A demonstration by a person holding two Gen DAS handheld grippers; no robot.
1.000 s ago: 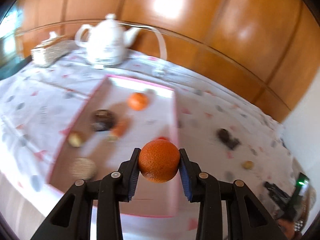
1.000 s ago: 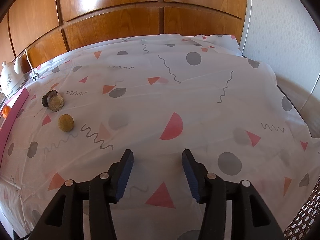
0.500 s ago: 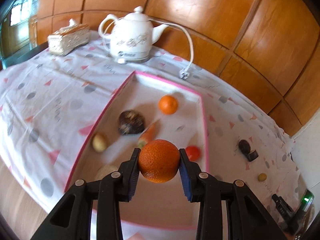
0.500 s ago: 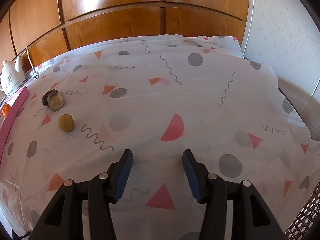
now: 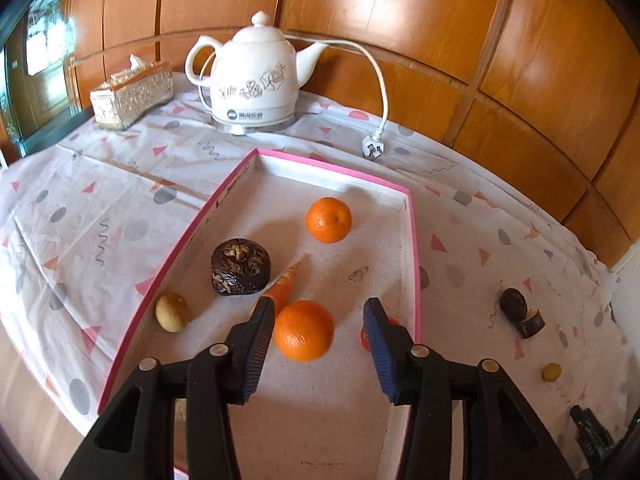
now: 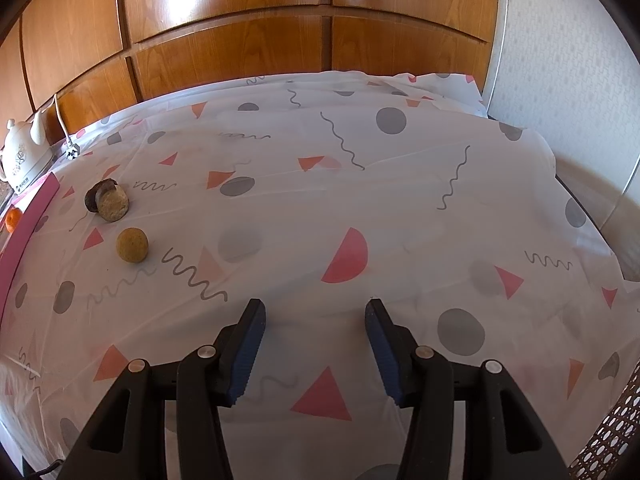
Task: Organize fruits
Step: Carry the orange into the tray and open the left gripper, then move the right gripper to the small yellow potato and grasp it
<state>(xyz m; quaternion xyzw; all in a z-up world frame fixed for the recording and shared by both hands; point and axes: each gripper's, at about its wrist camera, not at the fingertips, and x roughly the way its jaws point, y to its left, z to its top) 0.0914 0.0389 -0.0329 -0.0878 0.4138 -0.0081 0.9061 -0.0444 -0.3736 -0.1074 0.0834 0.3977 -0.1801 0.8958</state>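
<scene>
Left gripper (image 5: 318,320) stands over the near half of the pink-rimmed tray (image 5: 414,248), its jaws just parted: the orange (image 5: 304,330) I was carrying sits between them, close by the left pad, with a clear gap to the right one, so I read it as let go and dropping or resting on the tray floor. Around it in the tray lie a second orange (image 5: 329,220) farther back, a dark wrinkled fruit (image 5: 241,267), a carrot (image 5: 283,286) and a small yellowish fruit (image 5: 172,312).

Right gripper (image 6: 316,334) hangs empty and spread over bare tablecloth (image 6: 400,200). What is left outside the tray, a round tan fruit (image 6: 132,245) and a dark halved fruit (image 6: 107,201), lies ahead and well to the left of it, between that gripper and the tray's pink edge. From my left gripper the same pieces lie off to the right, beyond the tray wall. Neither has a long axis to line up with. My right hand looks the better placed of the two, with open cloth between it and the tan fruit.
</scene>
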